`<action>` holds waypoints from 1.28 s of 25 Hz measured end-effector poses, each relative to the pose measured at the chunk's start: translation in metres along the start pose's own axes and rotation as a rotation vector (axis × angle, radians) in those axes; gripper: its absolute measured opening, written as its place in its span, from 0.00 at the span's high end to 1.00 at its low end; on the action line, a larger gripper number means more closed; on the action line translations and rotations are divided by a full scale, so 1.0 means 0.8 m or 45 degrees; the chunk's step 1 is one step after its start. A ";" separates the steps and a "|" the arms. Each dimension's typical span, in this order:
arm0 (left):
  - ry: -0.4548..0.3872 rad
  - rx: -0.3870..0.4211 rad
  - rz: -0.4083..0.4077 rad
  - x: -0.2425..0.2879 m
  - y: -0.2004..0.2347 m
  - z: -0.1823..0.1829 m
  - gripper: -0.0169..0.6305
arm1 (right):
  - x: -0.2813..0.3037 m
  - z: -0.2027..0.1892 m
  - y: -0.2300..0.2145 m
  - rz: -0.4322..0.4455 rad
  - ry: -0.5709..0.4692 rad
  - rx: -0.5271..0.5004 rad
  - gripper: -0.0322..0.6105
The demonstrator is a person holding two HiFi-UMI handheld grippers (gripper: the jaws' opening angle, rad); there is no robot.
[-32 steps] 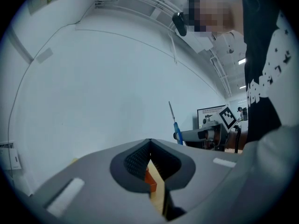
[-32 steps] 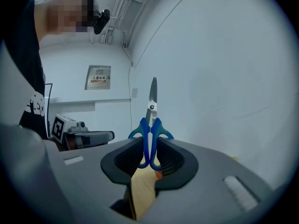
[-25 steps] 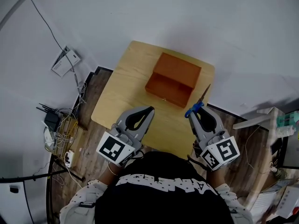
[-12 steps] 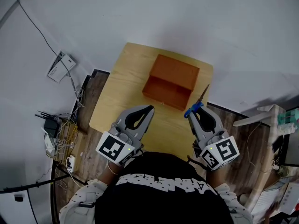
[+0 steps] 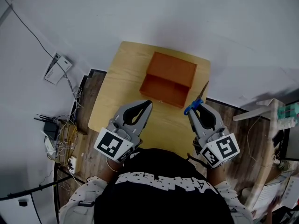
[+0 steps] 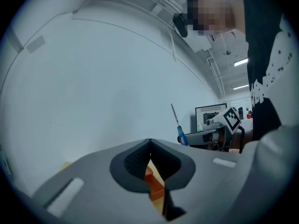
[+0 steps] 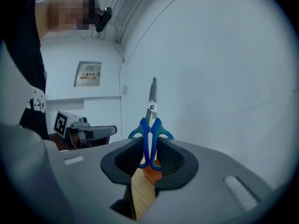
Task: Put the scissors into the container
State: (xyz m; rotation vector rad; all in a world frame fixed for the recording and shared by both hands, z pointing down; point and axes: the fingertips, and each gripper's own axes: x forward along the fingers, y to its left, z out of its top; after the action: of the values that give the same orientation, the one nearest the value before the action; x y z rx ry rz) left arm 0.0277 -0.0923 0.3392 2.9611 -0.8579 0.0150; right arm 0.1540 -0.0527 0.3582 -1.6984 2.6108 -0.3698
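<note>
Left tongs (image 5: 148, 103): we see them closed, empty.
Right tongs (image 5: 194, 110): we see them clamping blue-handled scissors (image 5: 200, 97).
Container (image 5: 170, 68): orange box on desk (image 5: 122, 85).

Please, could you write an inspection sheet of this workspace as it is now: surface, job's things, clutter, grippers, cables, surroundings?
Surface: small wooden table, light wood.
Job's things: orange-brown container on the table's far half; scissors held in the air, blades pointing away from the person.
Clutter: nothing seen on the table besides the container.
Grippers: left gripper jaws together, nothing between them; right gripper closed on the scissors' blue handles.
Cables: tangle of cables on the floor left of the table.
Surroundings: white wall; wood floor.
</note>
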 end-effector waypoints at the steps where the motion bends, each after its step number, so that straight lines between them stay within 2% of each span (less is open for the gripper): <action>1: -0.002 0.006 0.000 0.000 0.002 0.002 0.97 | 0.000 -0.001 0.000 -0.005 0.001 -0.001 0.79; 15: 0.021 0.026 -0.092 -0.007 0.033 0.018 0.97 | 0.027 -0.001 0.013 -0.096 0.019 -0.028 0.79; 25: 0.047 0.008 -0.080 -0.023 0.076 0.019 0.97 | 0.068 -0.007 0.027 -0.112 0.084 -0.068 0.79; 32: 0.069 -0.017 -0.069 -0.023 0.097 0.008 0.97 | 0.096 -0.030 0.015 -0.130 0.157 -0.090 0.79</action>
State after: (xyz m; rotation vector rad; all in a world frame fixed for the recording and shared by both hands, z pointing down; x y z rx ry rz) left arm -0.0293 -0.1484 0.3361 2.9554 -0.7680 0.0869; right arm 0.1085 -0.1125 0.3889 -1.8954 2.6583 -0.4010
